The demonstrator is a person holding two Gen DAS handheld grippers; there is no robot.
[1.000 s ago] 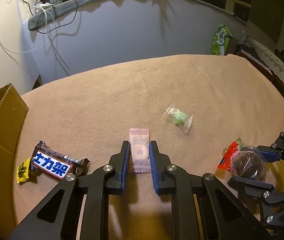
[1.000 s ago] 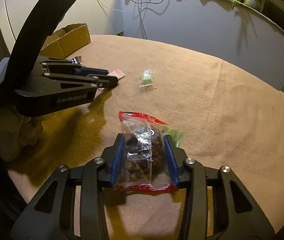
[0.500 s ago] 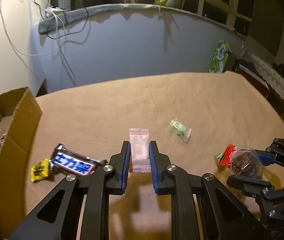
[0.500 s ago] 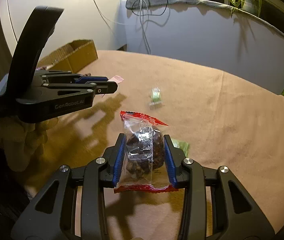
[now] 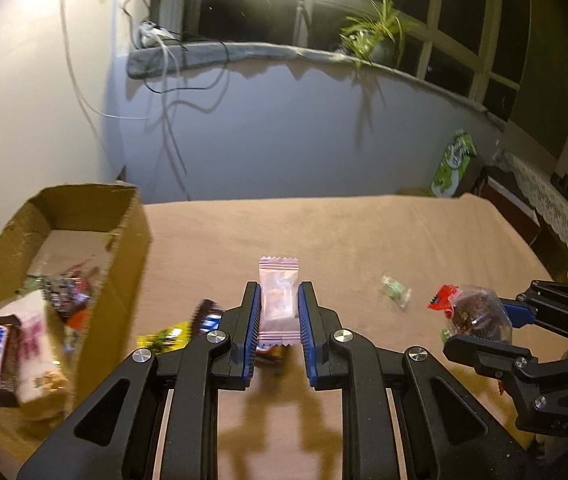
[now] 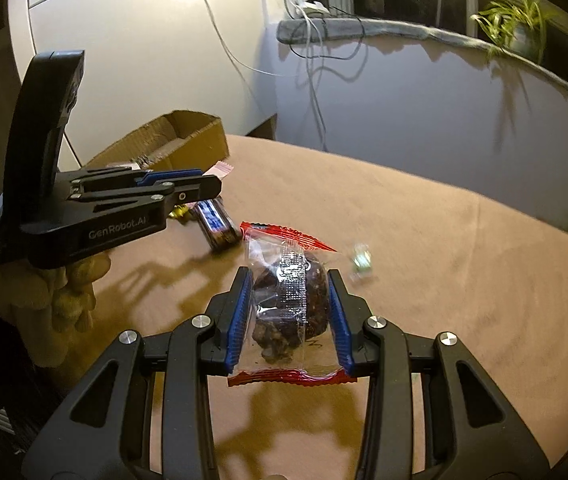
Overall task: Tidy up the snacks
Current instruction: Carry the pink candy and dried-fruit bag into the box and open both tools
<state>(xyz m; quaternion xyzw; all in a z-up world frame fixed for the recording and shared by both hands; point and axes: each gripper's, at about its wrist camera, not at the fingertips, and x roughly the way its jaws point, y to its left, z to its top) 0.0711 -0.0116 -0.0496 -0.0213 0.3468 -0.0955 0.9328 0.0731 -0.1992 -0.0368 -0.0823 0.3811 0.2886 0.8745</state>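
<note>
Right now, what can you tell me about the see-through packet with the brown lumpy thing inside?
The clear snack packet is crinkly plastic film with red zigzag-cut ends at top and bottom and a printed seam strip down its front. A dark brown, lumpy, rounded snack fills its middle. It stands upright, lifted off the tan tablecloth, squeezed at both sides by the blue ribbed pads of the right gripper. Only those pads touch it.
</note>
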